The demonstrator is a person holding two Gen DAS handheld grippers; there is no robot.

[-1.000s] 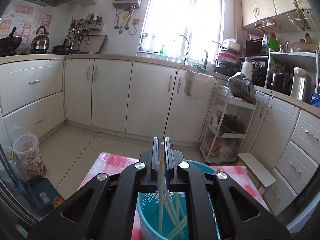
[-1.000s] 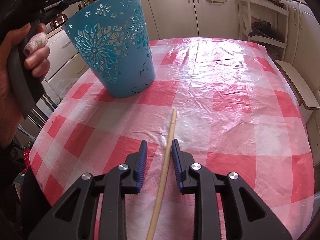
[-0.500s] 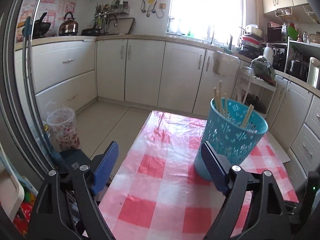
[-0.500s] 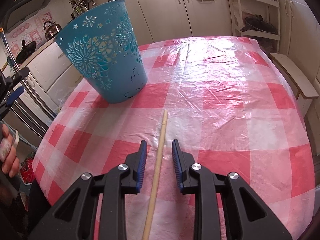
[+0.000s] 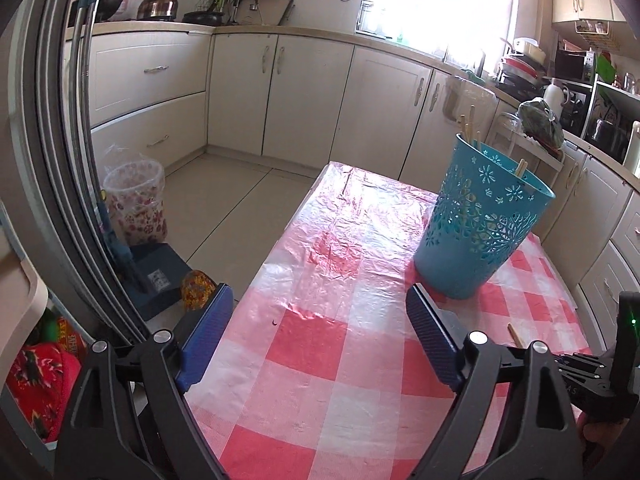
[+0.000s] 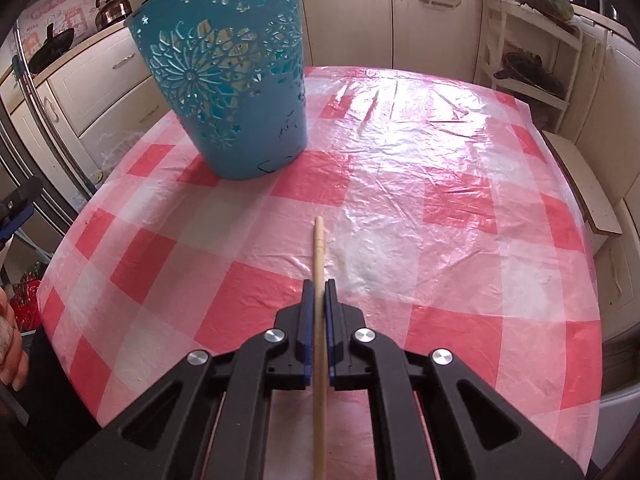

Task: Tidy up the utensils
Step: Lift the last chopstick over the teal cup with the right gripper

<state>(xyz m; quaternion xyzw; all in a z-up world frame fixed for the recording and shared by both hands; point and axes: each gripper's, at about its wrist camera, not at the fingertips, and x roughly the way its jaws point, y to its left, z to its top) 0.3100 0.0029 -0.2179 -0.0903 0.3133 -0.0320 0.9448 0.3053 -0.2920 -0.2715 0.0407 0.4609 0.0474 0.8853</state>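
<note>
Pinching the chopstick (image 6: 319,264) between its blue pads, your right gripper (image 6: 316,300) is clamped on it low over the checked tablecloth (image 6: 440,208), the far tip pointing toward the blue basket (image 6: 236,80). The grip sits well back from that tip, so the long free end may swing or droop when you lift — and a thin round stick can roll in flat pads. Watch the basket's cut-out wall: the tip could snag in a hole or nudge the light basket along the slick plastic. Your left gripper (image 5: 316,344) is opening wide with nothing between its jaws, near the table's edge. Chopsticks (image 5: 468,128) already stand in the basket — they may block the drop.
</note>
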